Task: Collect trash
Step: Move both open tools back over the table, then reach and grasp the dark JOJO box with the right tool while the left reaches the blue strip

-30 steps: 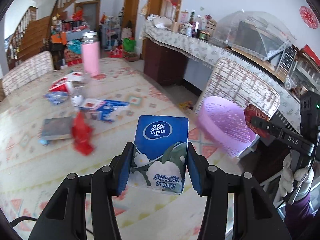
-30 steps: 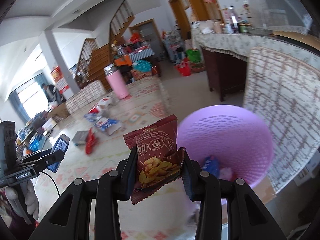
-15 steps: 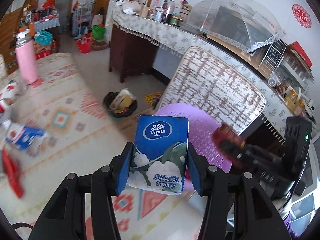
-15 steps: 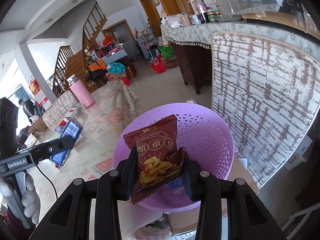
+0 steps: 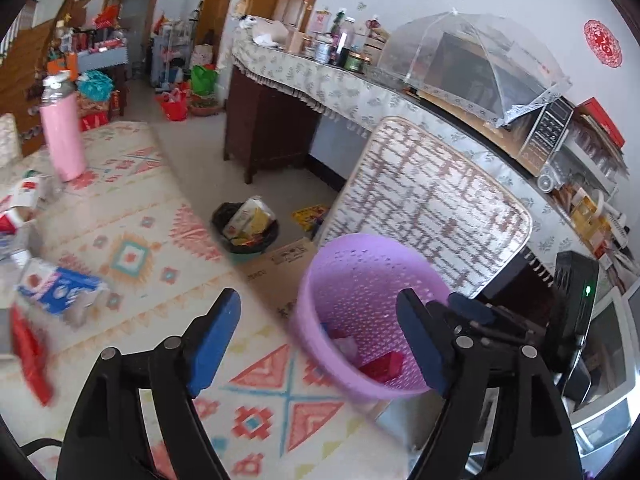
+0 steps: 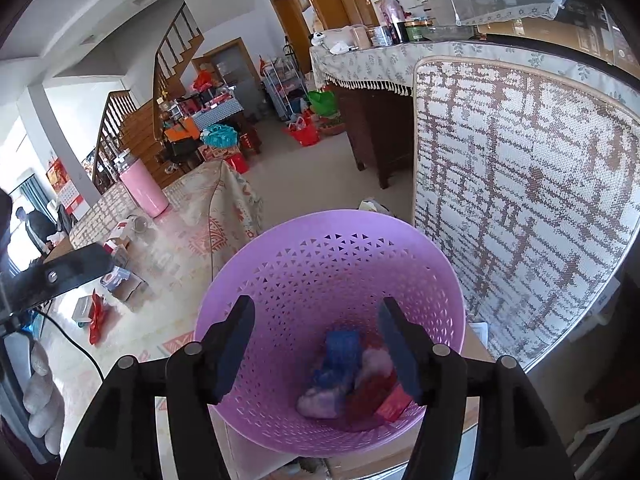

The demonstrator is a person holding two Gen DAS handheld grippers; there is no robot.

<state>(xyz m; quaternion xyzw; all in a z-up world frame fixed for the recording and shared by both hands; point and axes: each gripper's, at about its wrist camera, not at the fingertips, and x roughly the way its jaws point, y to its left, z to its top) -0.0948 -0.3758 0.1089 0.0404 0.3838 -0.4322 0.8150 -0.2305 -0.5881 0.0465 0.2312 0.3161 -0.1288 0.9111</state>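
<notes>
Both pairs of tongs hang over the purple basket (image 6: 332, 280), which sits off the edge of the desk (image 5: 120, 208) beside a woven chair back (image 6: 520, 184). The right tongs (image 6: 316, 344) point straight down into the basket's mouth, and their jaws are opening with nothing between them; under them, on the basket floor, lies a blurred heap of trash (image 6: 352, 376), blue, white and red. The left tongs (image 5: 320, 344) are opening too and are likewise empty, with the basket (image 5: 360, 280) ahead of them and a little to their right, so their aim falls across its near rim rather than its middle. The trash not yet collected lies the other way, back on the patterned desk: a blue and white packet (image 5: 60, 292), a red wrapper (image 5: 30, 356) near the desk's front edge, and more red and white packets (image 5: 20, 200) towards a pink bottle (image 5: 62, 132). All of that is on the left side, well apart from the basket, so I judge the left hand nearer to it. The blue packet's long side appears to run roughly across the left tongs' line.
</notes>
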